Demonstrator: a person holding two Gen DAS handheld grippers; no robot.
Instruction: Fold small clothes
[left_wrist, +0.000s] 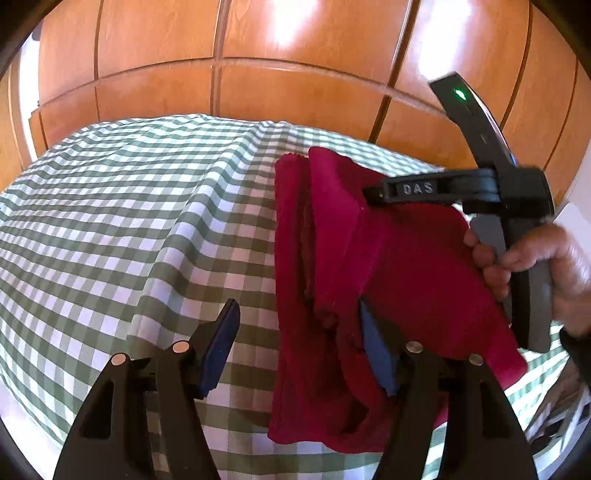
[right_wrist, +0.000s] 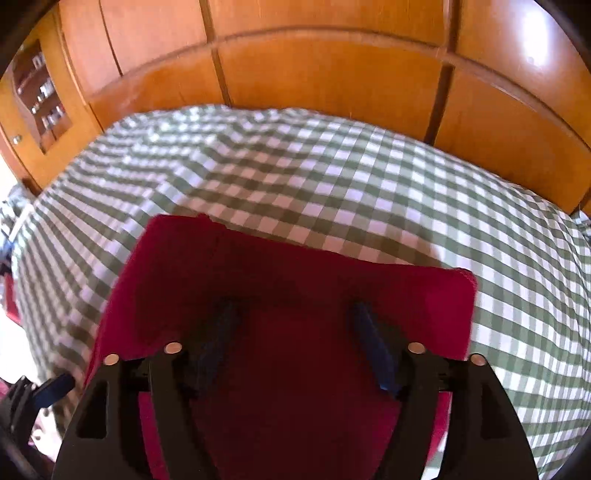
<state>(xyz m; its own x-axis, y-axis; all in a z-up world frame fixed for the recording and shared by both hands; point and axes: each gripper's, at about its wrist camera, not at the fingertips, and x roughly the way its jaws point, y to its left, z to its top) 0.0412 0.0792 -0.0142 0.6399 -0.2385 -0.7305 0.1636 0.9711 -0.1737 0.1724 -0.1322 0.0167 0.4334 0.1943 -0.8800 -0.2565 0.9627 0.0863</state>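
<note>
Your red cloth (left_wrist: 388, 266) lies on the green checked table (left_wrist: 147, 221), in the right half of the left wrist view. It is already folded over at least once, because you can see layers along its left edge.

Your left tool (left_wrist: 299, 347) is wide open. One blue finger sits over the bare checks and the other is at the cloth, partly tucked in its folds. It is not pinching anything.

Your right tool (right_wrist: 295, 343) looks down on the cloth, which fills the lower middle of the right wrist view. Its two blue fingers (right_wrist: 373, 350) stand apart over the red, so it looks open, with nothing squeezed between them. In the left wrist view the tip of this tool rests on or just above the top layer, near the far edge. I cannot tell if it is touching.

It looks like you are getting ready for the next fold. To do it well:

- Use the right tool to press the cloth flat so it does not slide.
- Slide the left tool under all the layers of the near edge, not just the top one.
- Close it firmly before you lift.
- Lift low and slow, and bring edge to edge so the corners match.
- Watch the tablecloth. It is wrinkly, so do not pinch it by mistake.
</note>
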